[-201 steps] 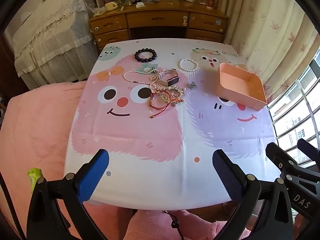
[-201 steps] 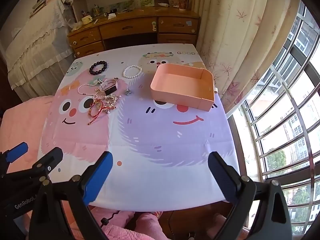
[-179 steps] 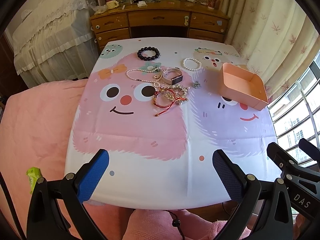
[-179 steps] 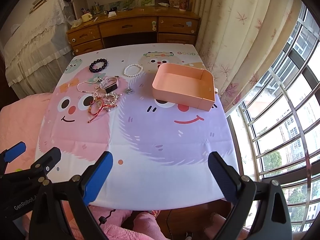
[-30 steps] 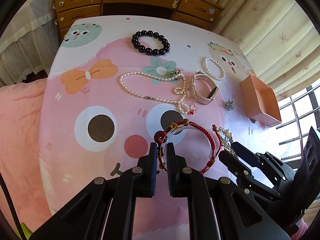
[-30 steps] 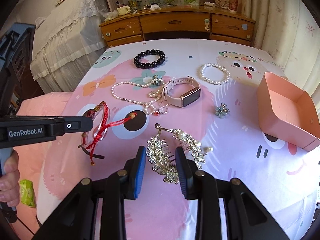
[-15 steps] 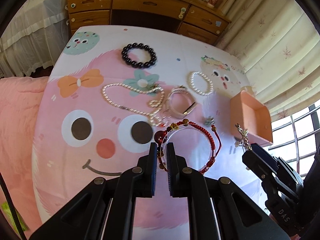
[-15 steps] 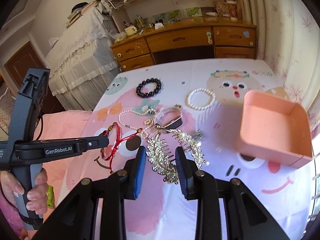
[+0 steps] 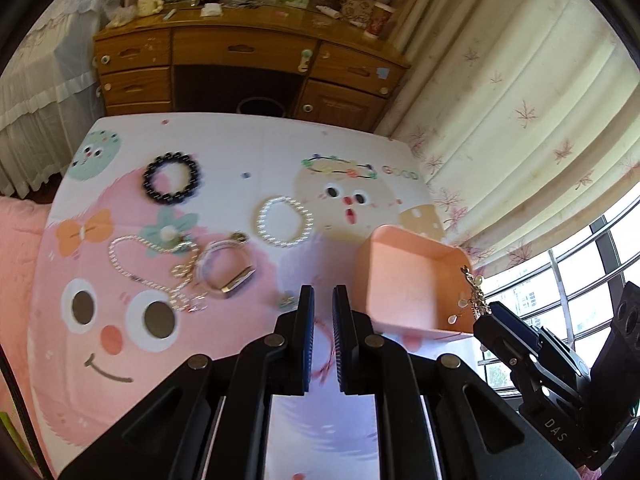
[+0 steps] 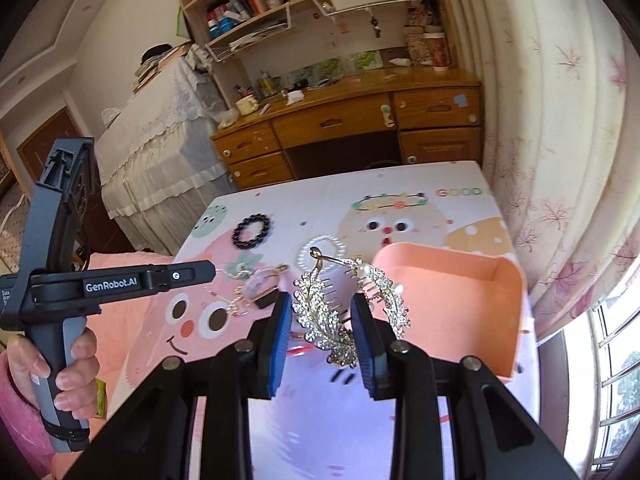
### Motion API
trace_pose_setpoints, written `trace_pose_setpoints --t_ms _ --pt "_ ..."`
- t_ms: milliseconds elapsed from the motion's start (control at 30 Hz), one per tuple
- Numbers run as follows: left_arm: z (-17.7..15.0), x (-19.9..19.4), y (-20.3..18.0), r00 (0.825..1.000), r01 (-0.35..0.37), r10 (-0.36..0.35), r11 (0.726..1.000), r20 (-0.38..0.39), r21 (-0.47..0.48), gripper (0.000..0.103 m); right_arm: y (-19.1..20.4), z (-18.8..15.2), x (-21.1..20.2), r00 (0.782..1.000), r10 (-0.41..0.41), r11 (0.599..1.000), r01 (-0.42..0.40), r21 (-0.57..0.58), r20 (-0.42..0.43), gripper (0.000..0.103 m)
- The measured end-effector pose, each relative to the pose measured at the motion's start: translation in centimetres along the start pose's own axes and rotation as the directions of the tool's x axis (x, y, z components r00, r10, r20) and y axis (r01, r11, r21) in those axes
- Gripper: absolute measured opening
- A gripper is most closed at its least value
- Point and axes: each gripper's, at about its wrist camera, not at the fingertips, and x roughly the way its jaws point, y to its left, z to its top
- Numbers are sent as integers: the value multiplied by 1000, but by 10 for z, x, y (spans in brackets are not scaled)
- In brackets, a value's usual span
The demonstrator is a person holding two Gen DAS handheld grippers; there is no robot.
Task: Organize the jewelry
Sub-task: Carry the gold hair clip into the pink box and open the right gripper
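My right gripper (image 10: pixel 320 312) is shut on a rhinestone leaf hair comb (image 10: pixel 328 312) and holds it in the air just left of the pink tray (image 10: pixel 460 300). My left gripper (image 9: pixel 323 306) is nearly shut; a blurred red cord bracelet (image 9: pixel 326 356) shows between its fingers, low over the cloth left of the pink tray (image 9: pixel 404 280). On the cloth lie a black bead bracelet (image 9: pixel 172 178), a white pearl bracelet (image 9: pixel 284 222), a pearl necklace (image 9: pixel 152 260) and a pink watch (image 9: pixel 226 270).
The cartoon tablecloth (image 9: pixel 120 360) covers the table. A small flower brooch (image 9: pixel 286 301) lies by the left fingers. A wooden desk (image 9: pixel 240 68) stands behind, curtains (image 9: pixel 520 120) and a window at right, a bed at left.
Both grippers have lifted and swung right towards the pink tray. The red bracelet no longer hangs clearly in the left gripper; it now shows blurred, lower between its fingers. The comb stays gripped.
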Motion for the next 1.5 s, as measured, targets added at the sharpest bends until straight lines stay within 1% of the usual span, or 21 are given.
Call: trace_pose_setpoints --t_ms 100,233,400,467,500,533,567,600,633,700,900,1067,1267,1400,1500 --pt "6 17 -26 1000 10 -10 1000 -19 21 7 -25 4 -3 1000 -20 1000 20 19 -2 30" --pt "12 44 -53 996 47 -45 998 -74 28 7 -53 5 -3 999 -43 998 43 39 -19 30" --pt "13 78 -72 987 60 -54 997 -150 40 7 -77 3 8 996 -61 997 64 48 -59 30" --pt "11 91 -77 981 63 -56 997 -184 34 12 -83 1 13 996 -62 996 66 56 -70 30" --pt "10 95 -76 979 66 -58 997 -197 30 28 -86 1 17 994 -65 996 70 63 -83 32" --pt "10 101 -77 976 54 -48 998 -213 21 41 -90 0 20 993 -74 994 81 69 -96 32" --pt "9 103 -76 976 37 -33 999 -217 14 68 -93 -1 23 989 -92 992 101 78 -113 32" --pt "9 104 -74 978 19 -18 1000 -209 4 81 -96 -2 26 987 -101 990 112 84 -124 37" --pt "9 104 -72 980 17 -17 1000 -200 -3 82 -99 -3 28 985 -112 988 125 90 -133 47" --pt "10 103 -69 979 24 -26 1000 -202 -8 82 -102 -4 29 984 -118 986 132 98 -137 58" --pt "9 94 -53 978 -32 31 999 -209 -2 82 -106 -6 27 985 -109 985 125 118 -136 58" --pt "3 83 -25 975 -67 51 995 -217 -69 82 -96 -9 27 984 -114 983 132 125 -138 58" --pt "-10 69 12 968 -108 94 993 -233 -49 82 -65 -19 23 982 -129 980 148 133 -141 58" --pt "-17 56 37 969 -94 79 994 -235 -51 82 -40 -26 21 979 -142 974 165 157 -149 58" --pt "-22 45 57 967 -99 85 994 -242 -43 82 -25 -31 21 977 -136 967 167 192 -164 58"
